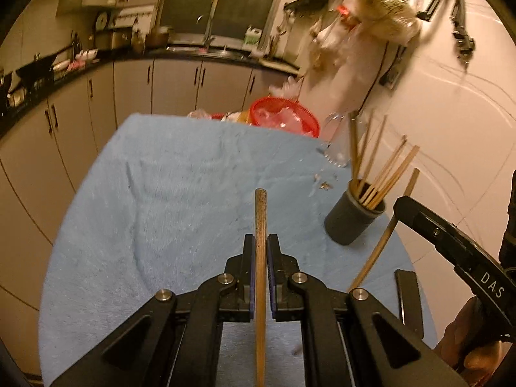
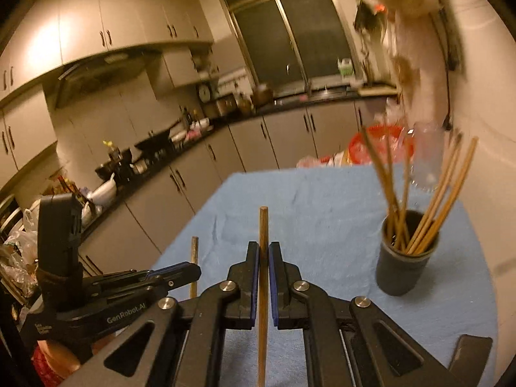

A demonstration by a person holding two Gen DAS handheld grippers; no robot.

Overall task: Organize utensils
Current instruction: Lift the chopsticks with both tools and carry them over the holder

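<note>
My left gripper (image 1: 260, 242) is shut on a brown wooden chopstick (image 1: 260, 213) that sticks out ahead between the pads, above the blue cloth (image 1: 161, 209). My right gripper (image 2: 263, 248) is shut on a second chopstick (image 2: 263, 225) in the same way. A dark grey cup (image 1: 351, 225) (image 2: 406, 267) holding several chopsticks stands upright on the cloth, right of both grippers. In the left wrist view the right gripper (image 1: 400, 209) comes in from the right with its chopstick (image 1: 374, 258). In the right wrist view the left gripper (image 2: 193, 269) is at the left with its chopstick (image 2: 194, 248).
A red basket (image 1: 287, 116) (image 2: 380, 145) and a clear glass (image 1: 337, 142) (image 2: 425, 161) stand at the cloth's far edge. Small scraps (image 1: 324, 185) lie beside the cup. Kitchen cabinets and a cluttered counter (image 2: 154, 161) run behind and to the left; a wall is on the right.
</note>
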